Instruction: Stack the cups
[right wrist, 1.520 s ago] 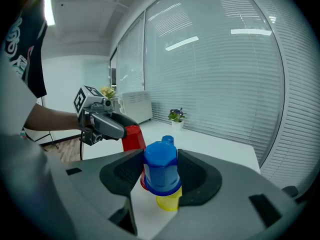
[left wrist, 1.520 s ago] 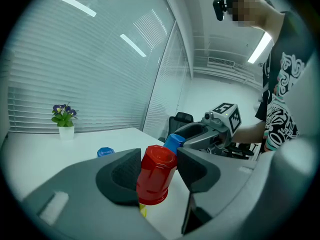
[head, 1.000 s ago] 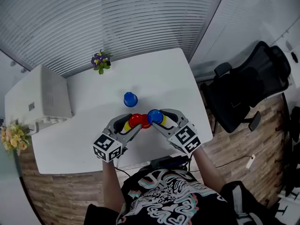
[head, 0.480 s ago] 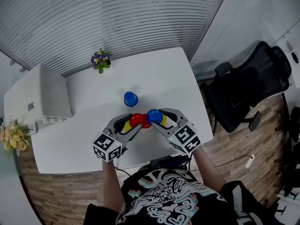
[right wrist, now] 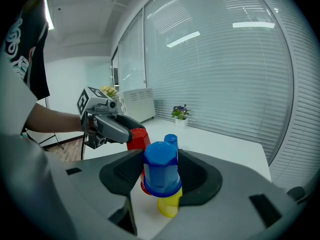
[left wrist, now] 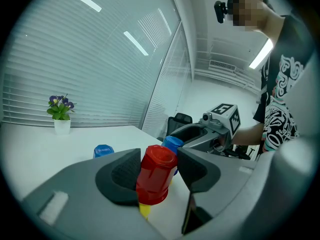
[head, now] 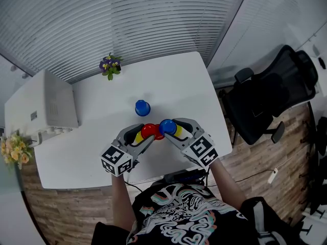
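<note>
An upturned red cup [left wrist: 156, 171] sits between the jaws of my left gripper [left wrist: 158, 160], which is shut on it; a bit of yellow cup [left wrist: 144, 211] shows below it. My right gripper [right wrist: 161, 176] is shut on an upturned blue cup [right wrist: 161, 164], with a yellow cup [right wrist: 170, 205] under it. In the head view the left gripper [head: 146, 133] and right gripper [head: 167, 128] meet tip to tip over the table's near part, red cup [head: 148, 130] right beside blue cup [head: 168, 126]. A second blue cup [head: 142, 107] stands alone on the white table [head: 179, 86] just beyond them.
A small flower pot [head: 110, 66] stands at the table's far edge. A white box-shaped unit [head: 51, 103] fills the left end, with flowers [head: 13, 152] beside it. A black office chair [head: 271, 101] is off the table's right side. A black device [head: 181, 176] lies at the near edge.
</note>
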